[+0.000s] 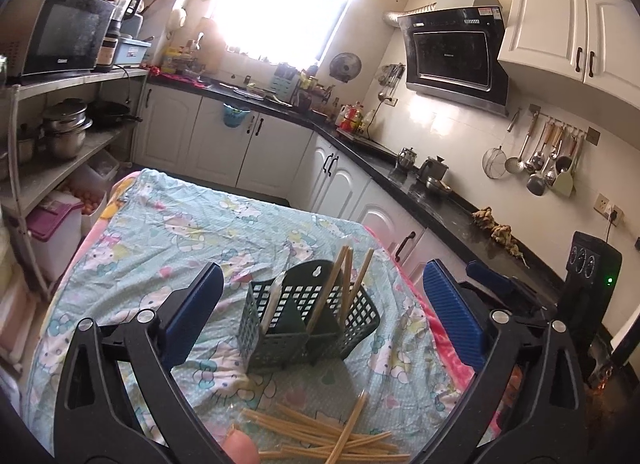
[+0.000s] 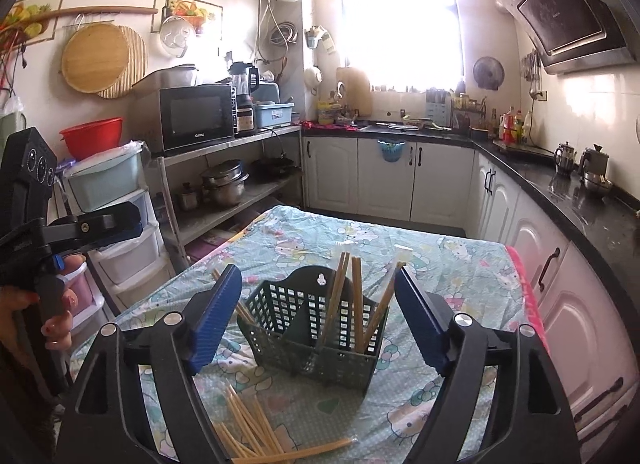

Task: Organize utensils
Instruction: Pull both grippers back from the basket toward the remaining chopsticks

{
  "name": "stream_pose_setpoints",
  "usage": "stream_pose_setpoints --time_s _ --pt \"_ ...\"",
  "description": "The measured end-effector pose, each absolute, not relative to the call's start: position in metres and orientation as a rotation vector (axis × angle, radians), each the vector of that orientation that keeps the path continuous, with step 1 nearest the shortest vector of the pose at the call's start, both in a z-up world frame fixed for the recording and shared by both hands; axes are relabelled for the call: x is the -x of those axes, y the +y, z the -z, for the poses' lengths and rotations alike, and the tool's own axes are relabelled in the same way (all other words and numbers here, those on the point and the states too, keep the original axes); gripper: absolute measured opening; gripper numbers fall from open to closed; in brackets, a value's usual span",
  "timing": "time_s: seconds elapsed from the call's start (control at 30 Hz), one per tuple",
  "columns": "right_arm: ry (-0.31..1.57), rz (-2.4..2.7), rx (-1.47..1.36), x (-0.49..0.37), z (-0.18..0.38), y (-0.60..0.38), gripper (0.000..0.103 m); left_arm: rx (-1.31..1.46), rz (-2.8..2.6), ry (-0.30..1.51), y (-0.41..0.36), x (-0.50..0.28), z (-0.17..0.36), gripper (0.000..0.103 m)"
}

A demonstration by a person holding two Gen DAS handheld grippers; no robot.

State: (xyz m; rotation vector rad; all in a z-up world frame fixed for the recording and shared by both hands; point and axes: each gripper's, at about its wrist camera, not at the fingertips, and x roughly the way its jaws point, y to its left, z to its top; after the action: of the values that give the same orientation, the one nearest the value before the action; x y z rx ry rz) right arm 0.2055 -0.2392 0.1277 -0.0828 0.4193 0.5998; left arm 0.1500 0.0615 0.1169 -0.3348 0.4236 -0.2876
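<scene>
Both jaws wide, empty; left gripper (image 1: 320,312), right gripper (image 2: 318,316).

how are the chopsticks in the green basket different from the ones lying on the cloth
The chopsticks in the basket stand nearly upright, leaning on the wall of the green basket; the chopsticks on the cloth lie flat.
Those in the basket are few and sorted into a compartment; those on the cloth are more numerous and crisscross in a loose pile in front of it.
Both sets look like the same pale wooden sticks.

Microwave (image 2: 196,114) on a shelf, range hood (image 1: 452,54), hanging ladles (image 1: 540,156), bright window (image 2: 400,20).
</scene>
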Motion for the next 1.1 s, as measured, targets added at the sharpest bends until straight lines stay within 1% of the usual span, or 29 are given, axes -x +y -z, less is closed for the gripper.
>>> stream_pose_setpoints --time_s 0.2,0.57,1.1 --pt "0.423 -0.599 0.091 -0.196 -0.119 -0.24 0.079 0.34 0.275 0.439 0.064 -0.138 -0.103 0.092" --pt "0.47 -0.602 0.101 -0.178 -0.095 -0.239 0.08 0.385 0.25 0.503 0.072 -0.12 -0.069 0.092" --pt "0.566 -0.592 0.136 -0.164 -0.057 -0.241 0.08 0.363 0.247 0.62 0.068 -0.112 -0.027 0.092"
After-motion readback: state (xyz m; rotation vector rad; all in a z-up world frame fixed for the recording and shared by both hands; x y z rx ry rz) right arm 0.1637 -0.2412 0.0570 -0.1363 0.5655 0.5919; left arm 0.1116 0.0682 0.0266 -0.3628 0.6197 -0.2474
